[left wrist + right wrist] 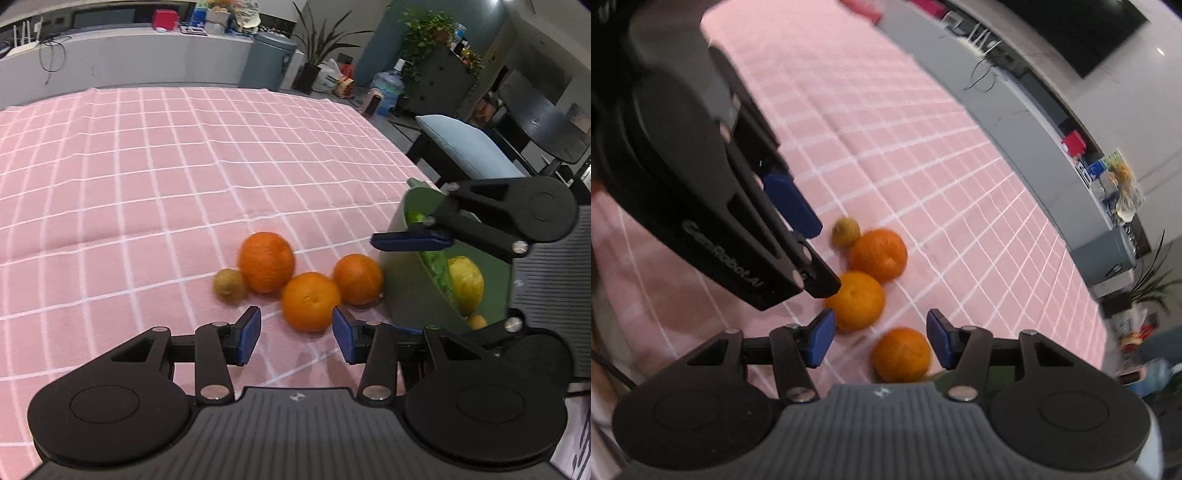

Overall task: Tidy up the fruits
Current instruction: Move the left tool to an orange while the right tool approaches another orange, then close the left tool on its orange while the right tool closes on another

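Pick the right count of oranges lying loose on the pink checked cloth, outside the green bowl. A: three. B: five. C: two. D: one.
A: three oranges lie clustered on the pink cloth beside a small brownish fruit, left of the green bowl.

Right gripper (pixel 881 338) parted above three oranges (pixel 901 354) on pink cloth (pixel 923 166)
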Action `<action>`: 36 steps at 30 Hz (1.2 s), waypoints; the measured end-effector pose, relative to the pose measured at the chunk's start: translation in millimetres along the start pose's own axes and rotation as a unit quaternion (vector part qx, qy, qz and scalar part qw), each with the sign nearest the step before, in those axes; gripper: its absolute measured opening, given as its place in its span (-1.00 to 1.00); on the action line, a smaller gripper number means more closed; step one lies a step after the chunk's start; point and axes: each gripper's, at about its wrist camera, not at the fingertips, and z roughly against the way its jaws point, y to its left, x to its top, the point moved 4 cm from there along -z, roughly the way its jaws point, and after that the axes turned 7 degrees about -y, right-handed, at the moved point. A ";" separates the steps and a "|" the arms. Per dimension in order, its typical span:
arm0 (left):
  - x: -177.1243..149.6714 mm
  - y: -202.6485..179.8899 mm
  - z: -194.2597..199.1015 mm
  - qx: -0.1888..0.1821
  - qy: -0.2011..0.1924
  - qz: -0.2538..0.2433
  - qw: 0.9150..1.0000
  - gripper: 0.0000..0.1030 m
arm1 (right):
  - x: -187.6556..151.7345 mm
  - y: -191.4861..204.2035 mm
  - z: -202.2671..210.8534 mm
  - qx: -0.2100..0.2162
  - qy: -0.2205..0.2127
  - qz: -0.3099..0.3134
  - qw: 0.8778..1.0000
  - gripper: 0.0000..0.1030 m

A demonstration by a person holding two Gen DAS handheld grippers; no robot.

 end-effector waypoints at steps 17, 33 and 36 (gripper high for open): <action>-1.0 -7.0 -40.4 0.002 0.030 0.020 0.999 0.16 | -10.1 -12.1 -42.5 0.062 0.094 0.104 0.988 -0.16; -2.3 -10.2 -25.5 0.001 0.002 0.028 1.000 -0.03 | -9.0 -4.5 -37.3 0.042 0.084 0.101 0.990 -0.23; 1.6 -7.7 -9.1 0.010 -0.015 0.032 0.999 -0.03 | -3.9 -1.4 -27.4 0.033 0.066 0.094 0.993 -0.24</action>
